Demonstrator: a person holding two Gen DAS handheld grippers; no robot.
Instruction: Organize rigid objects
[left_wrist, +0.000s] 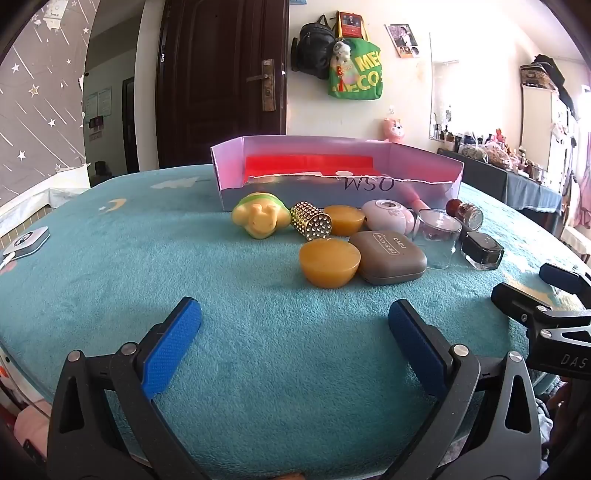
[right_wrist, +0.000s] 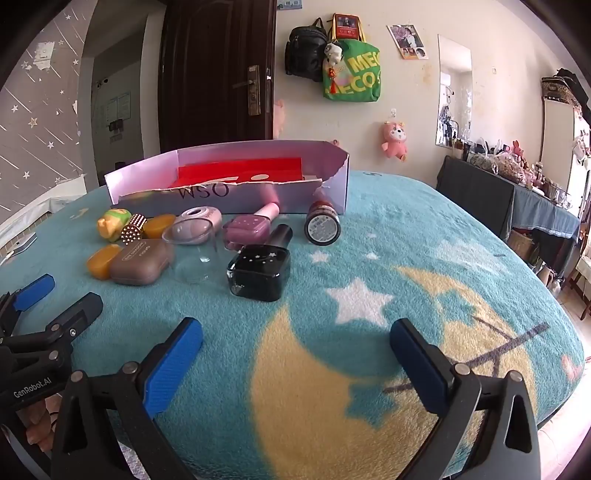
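A lilac box with a red lining stands at the back of the table. In front of it lie a yellow-green toy, a studded gold cylinder, two amber pieces, a brown eyeshadow case, a pink round case, a clear glass, a black bottle, a purple bottle and a dark red jar. My left gripper is open and empty, short of the amber pieces. My right gripper is open and empty, short of the black bottle.
The table wears a teal fleece cover with moon and star prints. A white device lies at its left edge. The right gripper shows at the right of the left wrist view. A dark side table with clutter stands to the right.
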